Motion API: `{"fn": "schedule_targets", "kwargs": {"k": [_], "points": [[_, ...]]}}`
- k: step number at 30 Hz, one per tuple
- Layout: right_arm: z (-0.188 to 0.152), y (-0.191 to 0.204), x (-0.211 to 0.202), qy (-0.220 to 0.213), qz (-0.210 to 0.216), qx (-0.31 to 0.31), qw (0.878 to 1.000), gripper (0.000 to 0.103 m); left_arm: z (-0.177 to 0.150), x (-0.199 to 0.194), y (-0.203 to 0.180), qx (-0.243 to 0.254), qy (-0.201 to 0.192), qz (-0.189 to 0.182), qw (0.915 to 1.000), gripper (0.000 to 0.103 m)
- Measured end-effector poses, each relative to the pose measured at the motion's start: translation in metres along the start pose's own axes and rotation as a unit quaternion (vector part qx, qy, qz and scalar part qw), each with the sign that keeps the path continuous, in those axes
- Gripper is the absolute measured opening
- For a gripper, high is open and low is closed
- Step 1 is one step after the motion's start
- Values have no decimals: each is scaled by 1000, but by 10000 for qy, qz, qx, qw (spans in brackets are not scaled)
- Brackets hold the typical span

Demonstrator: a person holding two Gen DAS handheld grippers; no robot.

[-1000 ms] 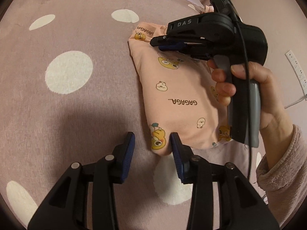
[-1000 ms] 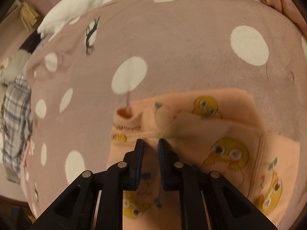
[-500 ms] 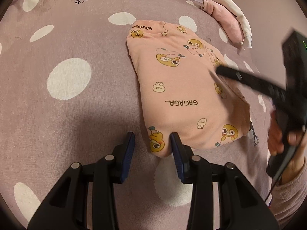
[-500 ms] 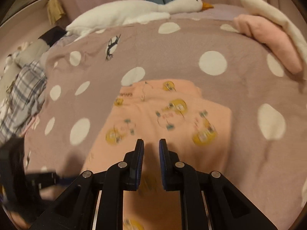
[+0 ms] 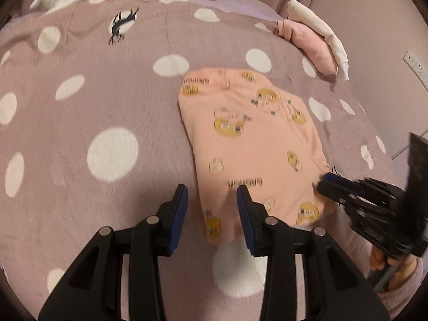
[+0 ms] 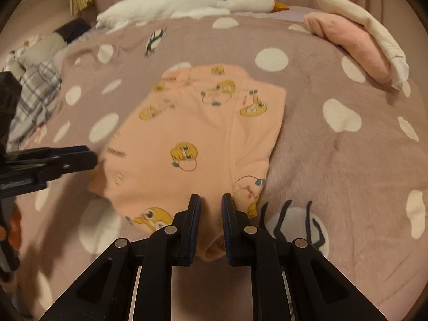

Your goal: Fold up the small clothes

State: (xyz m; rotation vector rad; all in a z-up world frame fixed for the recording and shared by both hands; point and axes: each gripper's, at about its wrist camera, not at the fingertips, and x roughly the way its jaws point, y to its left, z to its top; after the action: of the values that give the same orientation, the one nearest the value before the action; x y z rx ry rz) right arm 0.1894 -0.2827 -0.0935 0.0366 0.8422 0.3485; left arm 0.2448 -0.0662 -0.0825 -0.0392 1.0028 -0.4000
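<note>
Mauve blanket with white dots covers the bed that fills both of my wrist views. At its centre lies the garment, a peach piece printed with yellow cartoon figures and lettering, spread flat in a folded, roughly rectangular shape; a seam runs down its right part in the right wrist view.

Left gripper: I see its jaws standing partly apart, tips over the near left corner of the garment. A fold of peach cloth lies in the gap, but the pads do not press on it. From the right wrist view the same tool enters from the left edge, its tip at the garment's left border.

Right gripper: its jaws are nearly together, with a narrow gap, and the near edge of the garment shows between and under them; I cannot tell whether the pads pinch the cloth. In the left wrist view it reaches in from the right, blurred, its tip at the garment's near right corner, with a hand in a fuzzy pink sleeve gripping its handle.

Far edge of the bed: a white goose plush. Far right: a folded pink cloth with a cream one lying over it. Left of the bed, a plaid cloth.
</note>
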Motion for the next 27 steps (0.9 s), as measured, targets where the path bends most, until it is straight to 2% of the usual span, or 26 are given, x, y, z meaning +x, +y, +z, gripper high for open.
{"fn": "schedule_targets", "kwargs": {"k": [4,9,12,16,17,18,19,20,22,24,25,26,27], "points": [[4,5,-4,-168,106,-6,9998,13,9,15,-10,209,-19,258,9994,37],[-6,9,28,407,-59,-49,9991,13,4,41,-12,464,300,508,9972,39],[-10,11,26,380,-51,-102,9992,15,5,38,-6,453,252,625,9967,55],[-7,-1,10,348,269,310,9986,23,4,21,13,-3,259,208,9994,57],[-7,-7,5,280,388,479,9977,33,2,16,19,-133,264,95,9995,58],[-9,-18,-2,190,571,767,9952,49,0,12,26,-296,296,-65,9991,64],[-12,-25,-7,138,697,1022,9922,56,-3,10,33,-497,376,-263,9977,71],[-15,-36,-10,91,812,1325,9878,60,-7,9,40,-682,449,-440,9957,72],[-23,-56,-14,49,912,1801,9794,60,-13,8,53,-1017,600,-793,9898,72],[-33,-79,-12,114,997,2358,9666,60,-19,7,58,-1177,660,-897,9868,72],[-36,-84,-10,110,1158,2523,9606,60,-19,7,59,-1192,669,-914,9864,72],[-36,-84,-10,110,1158,2523,9606,60,-20,8,59,-1221,681,-974,9854,72],[-37,-86,-10,97,1314,2613,9562,60,-20,9,59,-1307,701,-1151,9822,72]]}}
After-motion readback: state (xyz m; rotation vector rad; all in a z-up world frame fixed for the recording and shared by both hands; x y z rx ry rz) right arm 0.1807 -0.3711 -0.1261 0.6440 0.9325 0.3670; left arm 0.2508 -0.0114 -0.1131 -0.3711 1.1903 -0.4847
